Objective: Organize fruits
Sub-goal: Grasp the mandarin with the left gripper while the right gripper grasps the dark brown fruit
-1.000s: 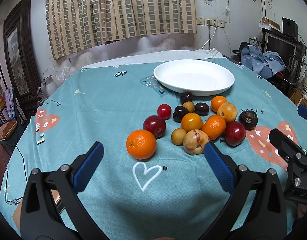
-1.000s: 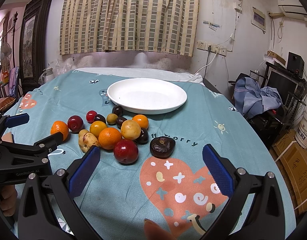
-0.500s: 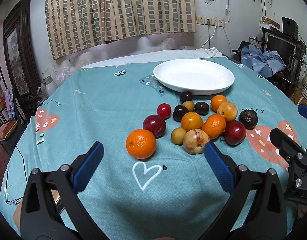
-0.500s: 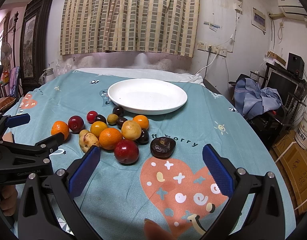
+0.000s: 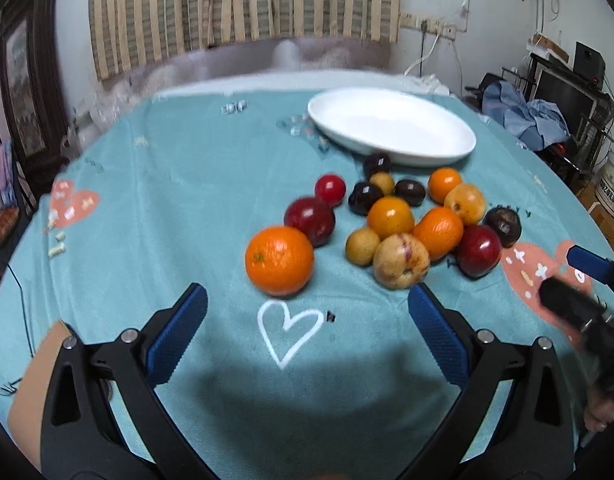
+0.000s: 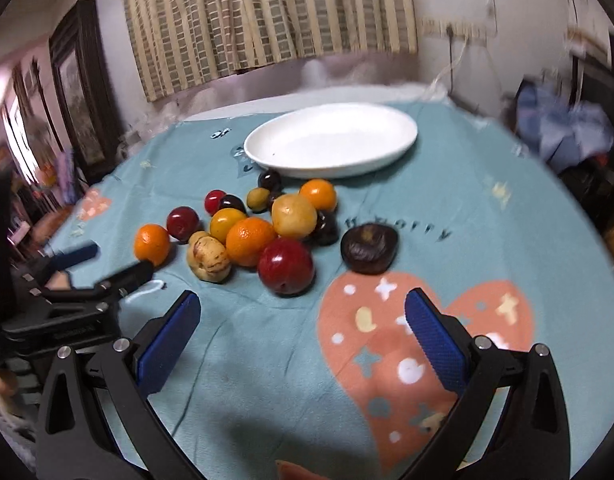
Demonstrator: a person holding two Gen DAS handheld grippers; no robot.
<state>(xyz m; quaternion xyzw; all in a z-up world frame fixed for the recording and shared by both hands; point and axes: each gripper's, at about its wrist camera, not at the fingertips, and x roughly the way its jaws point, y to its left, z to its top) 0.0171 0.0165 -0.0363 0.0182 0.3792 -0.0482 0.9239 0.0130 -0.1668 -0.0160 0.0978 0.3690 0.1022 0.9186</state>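
A cluster of several fruits lies on the teal tablecloth [image 5: 167,208] in front of an empty white plate [image 5: 391,128] [image 6: 331,140]. A big orange [image 5: 279,260] [image 6: 151,243] sits at the cluster's left. A red plum [image 6: 286,266] [image 5: 478,250] and a dark wrinkled fruit [image 6: 369,248] [image 5: 503,226] sit at its right. My left gripper [image 5: 303,332] is open and empty, just short of the orange. My right gripper [image 6: 301,340] is open and empty, just short of the red plum.
Each gripper shows in the other's view: the right one [image 5: 579,300] at the right edge, the left one [image 6: 79,280] at the left. Curtains and a wall stand behind the table. Clutter and blue cloth [image 5: 535,120] lie off the right.
Both grippers have moved forward toward the fruit. The right wrist view has swung left and tilted. No fruit has moved.
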